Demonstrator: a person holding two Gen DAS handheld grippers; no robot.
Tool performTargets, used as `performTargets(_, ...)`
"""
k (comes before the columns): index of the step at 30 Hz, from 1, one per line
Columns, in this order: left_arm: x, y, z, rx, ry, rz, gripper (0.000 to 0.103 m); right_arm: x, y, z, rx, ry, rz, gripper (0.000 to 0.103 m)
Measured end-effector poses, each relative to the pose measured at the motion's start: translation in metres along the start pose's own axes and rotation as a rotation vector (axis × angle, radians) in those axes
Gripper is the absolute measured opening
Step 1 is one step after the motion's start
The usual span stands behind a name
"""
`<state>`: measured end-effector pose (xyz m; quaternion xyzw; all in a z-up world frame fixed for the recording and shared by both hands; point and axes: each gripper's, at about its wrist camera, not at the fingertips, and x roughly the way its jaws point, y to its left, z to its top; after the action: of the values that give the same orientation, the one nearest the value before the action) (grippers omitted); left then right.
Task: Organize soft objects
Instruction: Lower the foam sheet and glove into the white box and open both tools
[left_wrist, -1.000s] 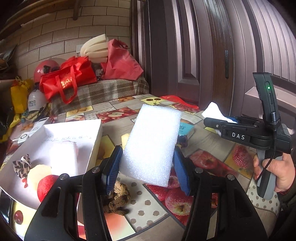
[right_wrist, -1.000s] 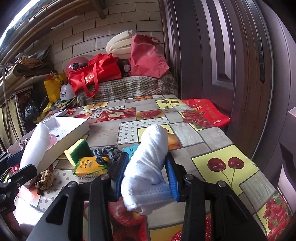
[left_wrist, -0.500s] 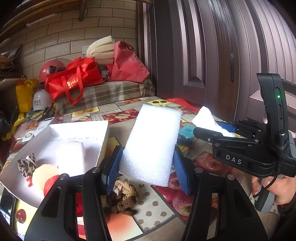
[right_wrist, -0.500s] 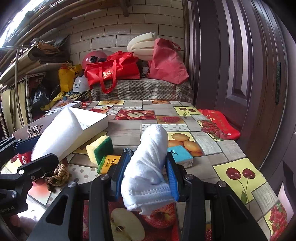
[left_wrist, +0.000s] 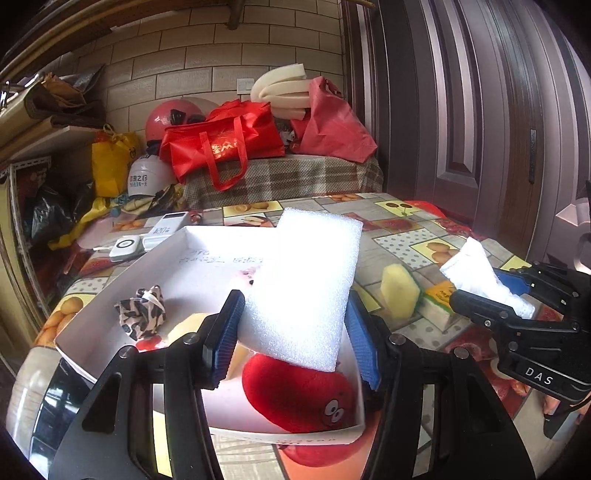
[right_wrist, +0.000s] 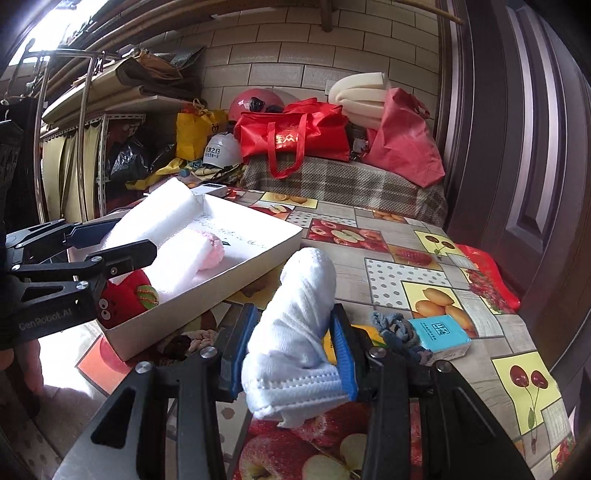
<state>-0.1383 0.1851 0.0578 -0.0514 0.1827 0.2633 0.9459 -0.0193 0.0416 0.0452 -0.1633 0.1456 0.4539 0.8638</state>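
Observation:
My left gripper is shut on a white foam block and holds it above the white box. The box holds a red plush toy, a leopard-print scrunchie and a white foam roll. My right gripper is shut on a rolled white face mask, above the table to the right of the box. The right gripper also shows in the left wrist view, and the left gripper in the right wrist view.
A yellow-green sponge, a blue tissue pack, a blue-grey hair tie and a beige braided tie lie on the fruit-print tablecloth. Red bags and helmets stand at the back. A door stands at right.
My left gripper has carried the foam block left, from over the tablecloth to above the box. My right gripper with the mask has also moved left, closer to the box.

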Motion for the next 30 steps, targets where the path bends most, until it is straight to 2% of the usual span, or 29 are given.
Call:
performTargets(4,0.006,0.039,-0.001,-0.075,0.014,0.068,0.055,0.006,0.015,0.004,-0.018,-0.001,0.032,0.04)
performTargets(9,0.013,0.068,-0.004,-0.194,0.046,0.073,0.055,0.017,0.032,0.011,-0.026,0.008,0.079,0.04)
performTargets(13,0.013,0.073,-0.003,-0.214,0.04,0.076,0.055,0.021,0.05,0.014,-0.049,0.01,0.127,0.04)
performTargets(19,0.016,0.09,-0.001,-0.27,0.037,0.095,0.055,0.031,0.071,0.019,-0.052,0.042,0.28,0.04)
performTargets(25,0.026,0.108,0.004,-0.277,0.043,0.147,0.055,0.049,0.073,0.022,-0.008,0.105,0.362,0.039)
performTargets(30,0.033,0.121,0.002,-0.33,0.074,0.141,0.055,0.062,0.07,0.024,0.032,0.13,0.388,0.039)
